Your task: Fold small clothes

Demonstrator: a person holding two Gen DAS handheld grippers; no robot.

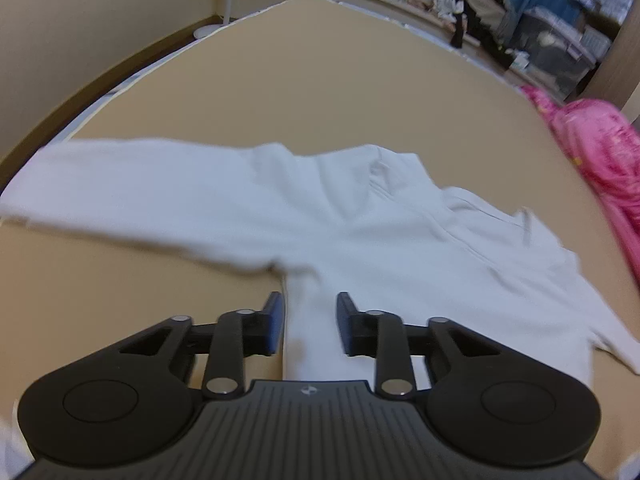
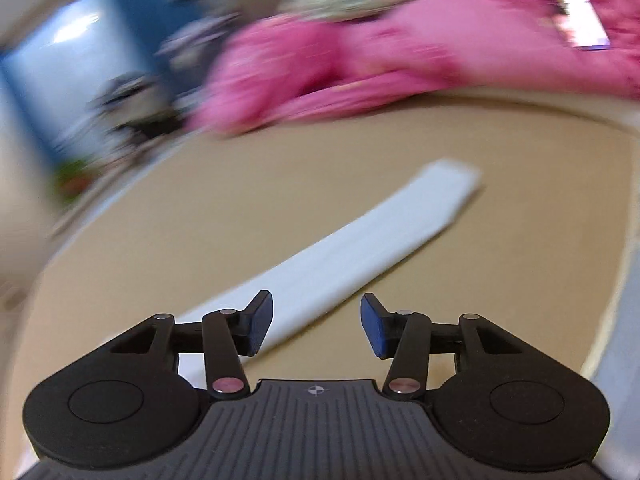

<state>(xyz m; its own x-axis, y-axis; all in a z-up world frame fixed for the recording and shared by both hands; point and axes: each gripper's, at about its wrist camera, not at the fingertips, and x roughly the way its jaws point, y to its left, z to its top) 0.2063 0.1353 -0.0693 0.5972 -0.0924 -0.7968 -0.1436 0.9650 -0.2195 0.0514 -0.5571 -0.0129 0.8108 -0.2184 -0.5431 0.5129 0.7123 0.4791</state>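
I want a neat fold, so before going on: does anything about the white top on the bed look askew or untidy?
Slightly. In the left wrist view the white top lies at a slant on the tan bed, its collar area rumpled. One sleeve stretches straight sideways; the right wrist view shows a sleeve also unfolded. Nothing looks damaged or spilled.

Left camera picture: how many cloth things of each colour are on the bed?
White: 1, the white long-sleeved top
Pink: 1, the crumpled pink blanket
Total: 2, both lying on the tan bed sheet
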